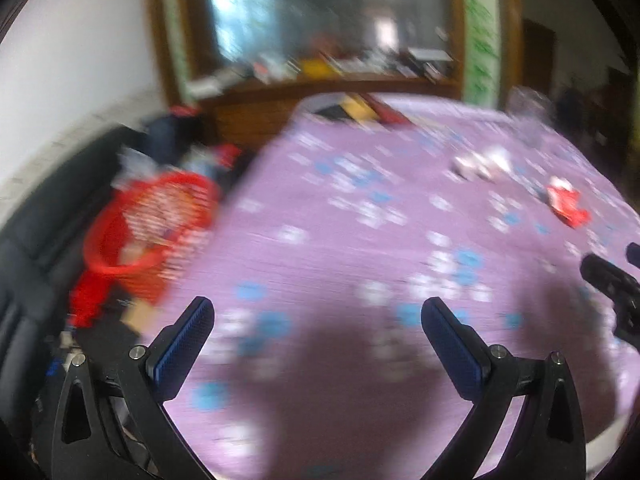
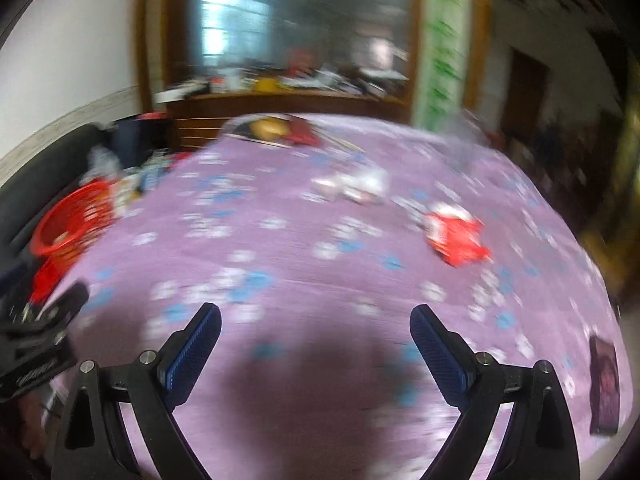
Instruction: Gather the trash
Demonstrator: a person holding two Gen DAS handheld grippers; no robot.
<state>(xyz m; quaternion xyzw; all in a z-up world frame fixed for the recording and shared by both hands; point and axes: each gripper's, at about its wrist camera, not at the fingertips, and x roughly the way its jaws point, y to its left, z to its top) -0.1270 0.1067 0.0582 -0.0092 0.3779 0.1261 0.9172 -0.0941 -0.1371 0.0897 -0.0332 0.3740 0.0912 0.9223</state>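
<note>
Both views are blurred. A red crumpled wrapper (image 1: 566, 204) (image 2: 456, 238) lies on the purple flowered tablecloth (image 1: 340, 240) (image 2: 280, 248), right of centre. Behind it sits a heap of white crumpled trash (image 1: 482, 164) (image 2: 354, 186). A red mesh basket (image 1: 148, 224) (image 2: 68, 220) stands off the table's left edge. My left gripper (image 1: 318, 320) hovers open over the near cloth with nothing between its fingers. My right gripper (image 2: 316, 328) is likewise open and empty, well short of the wrapper. Each gripper shows at the edge of the other's view (image 1: 612, 280) (image 2: 44, 332).
A wooden sideboard (image 2: 280, 108) with clutter and a large mirror stands behind the table. Books or boxes (image 1: 356, 110) (image 2: 272, 128) lie at the table's far edge. A dark card (image 2: 606, 384) rests at the near right edge. A dark sofa (image 1: 36, 240) runs along the left wall.
</note>
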